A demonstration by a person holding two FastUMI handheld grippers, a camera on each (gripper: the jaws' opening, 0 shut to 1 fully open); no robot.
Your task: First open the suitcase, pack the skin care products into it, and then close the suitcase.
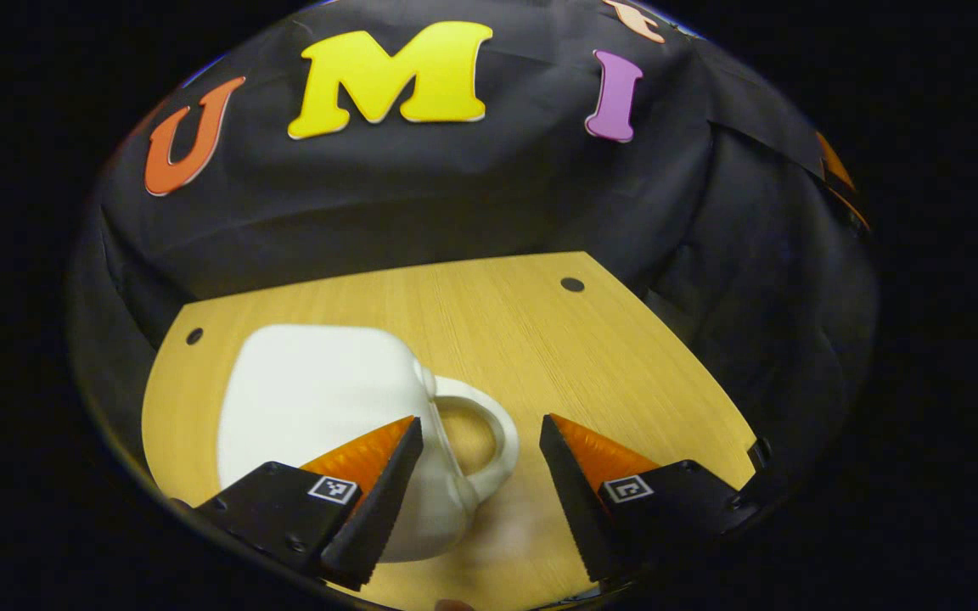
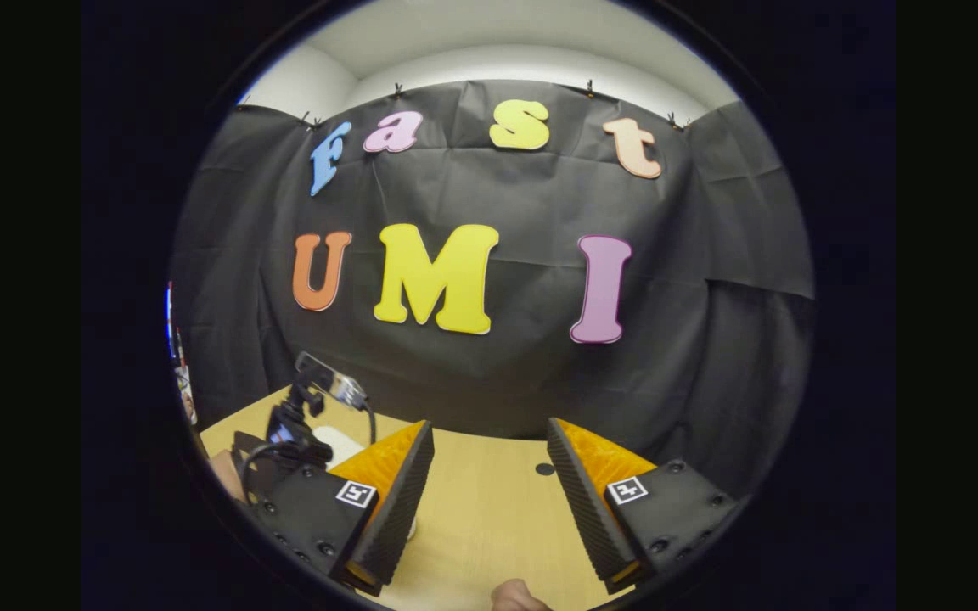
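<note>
A small white suitcase [image 1: 319, 399] lies shut on the wooden table [image 1: 540, 339], its curved white handle [image 1: 489, 424] pointing right. My left gripper [image 1: 479, 422] hovers open just above it, one finger over the case body and the other over bare table, with the handle in the gap between. In the right gripper view, my right gripper [image 2: 489, 424] is open over the table [image 2: 480, 509] with nothing between its fingers. The left gripper [image 2: 298, 428] appears at the far left of that view, held by a hand, with a bit of the white suitcase [image 2: 340, 443] beside it.
The table has small dark holes [image 1: 572, 284] near its back corners. Black cloth wall [image 1: 455, 195] closes in right behind the table's far edge and its right side. A fingertip [image 2: 519, 596] peeks in at the bottom of the right gripper view.
</note>
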